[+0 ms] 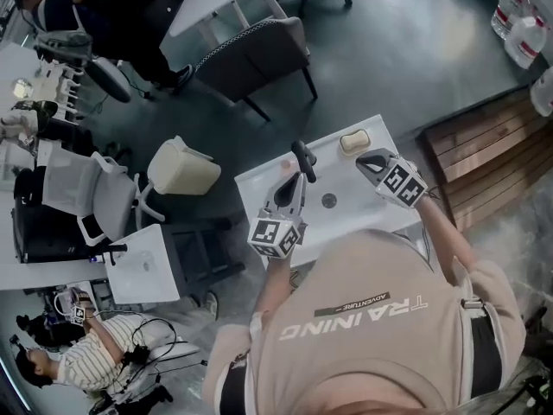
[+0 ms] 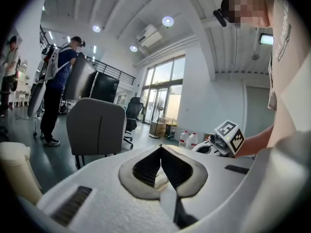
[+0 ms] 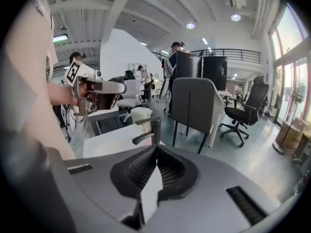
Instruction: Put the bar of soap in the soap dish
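Soap [image 1: 354, 141] looks seated in the soap dish [image 1: 344, 150] at the table's [image 1: 363, 213] far right corner, so with your left claw [image 1: 294, 182] and right claw [image 1: 370, 161] both closed on nothing, you need only pull clear.

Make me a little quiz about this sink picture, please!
1. Fill in: the black curved metal tap stands on the white ___.
2. True or false: the left gripper and the right gripper both have their jaws shut on nothing.
3. Which is nearest the cream rounded bar of soap? A: the tap. B: the left gripper. C: the right gripper.

Key: 1 sink top. 2 true. 3 C.
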